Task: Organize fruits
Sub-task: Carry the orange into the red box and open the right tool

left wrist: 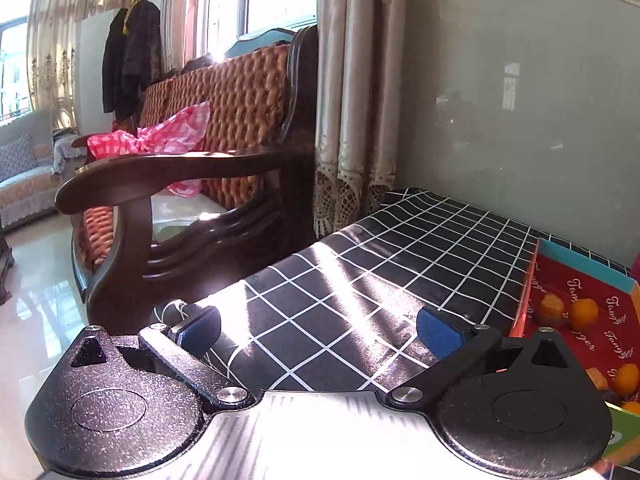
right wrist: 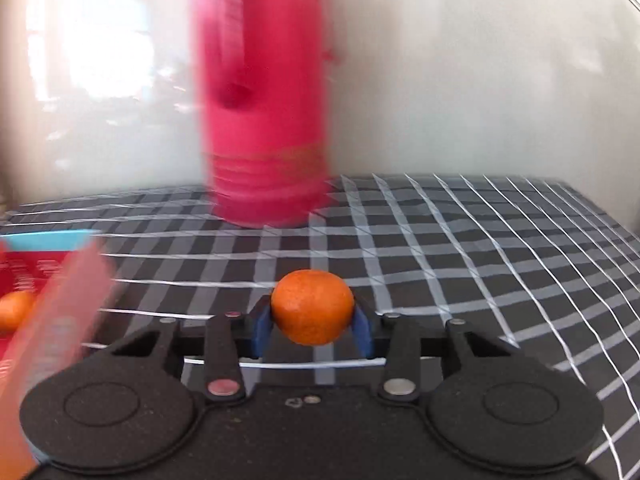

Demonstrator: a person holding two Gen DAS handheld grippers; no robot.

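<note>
The right gripper [right wrist: 312, 326] has its blue pads [right wrist: 262, 330] pressed on either side of a tangerine [right wrist: 312, 306], holding it above the black-and-white checked tablecloth [right wrist: 460, 248]. Only the right wrist view shows this fruit. The same view, smeared by motion, shows a tall pink container [right wrist: 264, 120] standing on the cloth beyond the tangerine, close to the pale wall. Left of the held fruit lies the corner of a red box [right wrist: 36, 272] with another orange fruit [right wrist: 16, 312] in it.

The left wrist view gives what the other lacks: the left gripper [left wrist: 318, 330] with its jaws spread wide and nothing between them, tilted down over the sunlit cloth. Right of it sits the red box [left wrist: 592, 312], printed with lettering, with several small orange fruits [left wrist: 584, 314] inside. Left of the table stands a dark wooden armchair [left wrist: 192, 184] with a woven back and a pink checked cloth [left wrist: 160, 136] on its seat, and curtains [left wrist: 352, 100] hang behind it.
</note>
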